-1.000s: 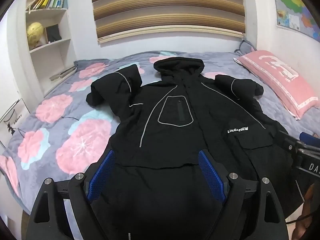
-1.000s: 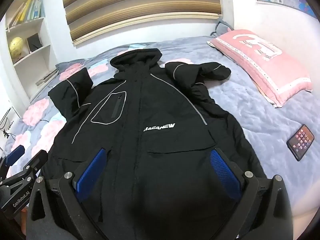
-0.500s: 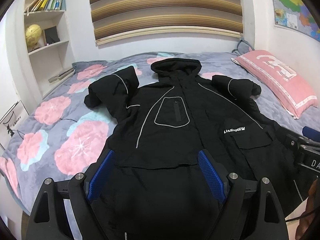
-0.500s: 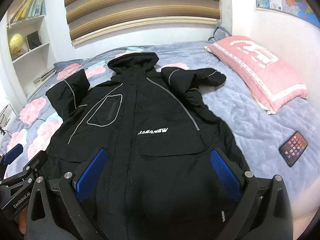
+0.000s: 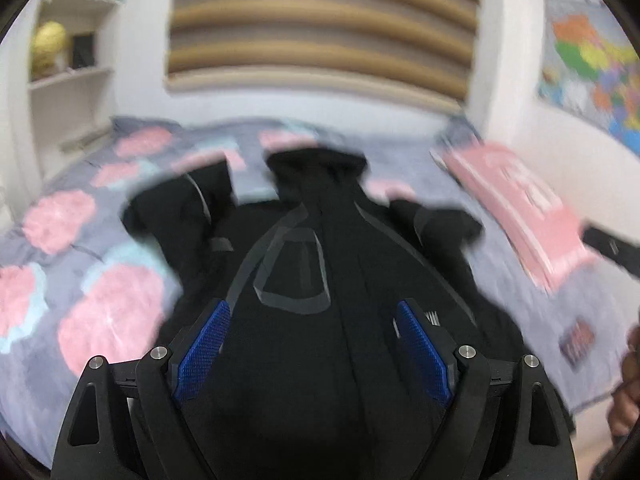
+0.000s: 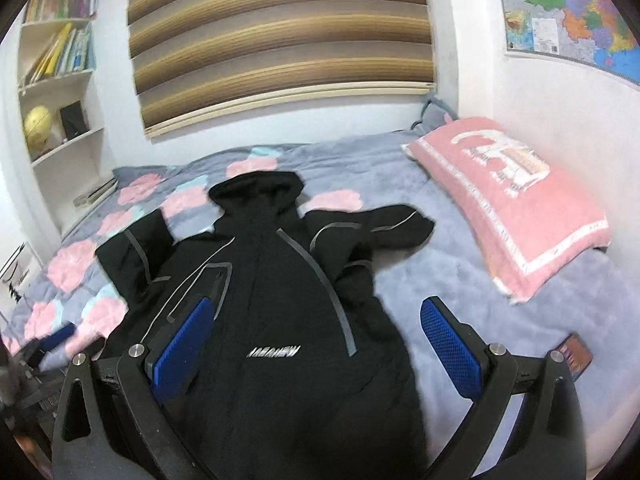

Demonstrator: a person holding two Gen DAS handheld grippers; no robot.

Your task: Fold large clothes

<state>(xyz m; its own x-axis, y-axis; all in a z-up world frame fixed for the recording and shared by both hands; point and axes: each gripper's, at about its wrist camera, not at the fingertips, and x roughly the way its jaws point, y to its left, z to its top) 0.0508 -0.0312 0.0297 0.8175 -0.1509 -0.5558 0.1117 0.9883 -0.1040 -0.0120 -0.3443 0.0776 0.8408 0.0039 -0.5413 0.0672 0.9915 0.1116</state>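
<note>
A black hooded jacket point(image 6: 280, 280) is laid front-up on the bed point(image 6: 460, 292), its hood toward the head edge under the window blind point(image 6: 276, 36) and its hem toward the foot edge. Both sleeves are bent in beside the shoulders. Grey piping and a white chest logo can be made out on the front.

The left gripper point(image 5: 312, 344) is held over the lower middle of the jacket, its blue-padded fingers point(image 5: 204, 344) spread wide apart with nothing clamped between them; this view is heavily blurred. The right gripper point(image 6: 316, 348) is held over the jacket's right side, its fingers likewise spread apart and empty, one pad point(image 6: 182, 344) above the black fabric and the other point(image 6: 450, 348) above the bare bedspread.

A pink pillow point(image 6: 516, 196) lies along the bed's right edge near the head corner. A phone point(image 6: 574, 358) lies near the right edge toward the foot, well apart from the jacket. A bookshelf point(image 6: 60, 80) with a yellow globe point(image 6: 38, 128) is seen against the left wall, and a map point(image 6: 560, 12) is hung on the right wall.
</note>
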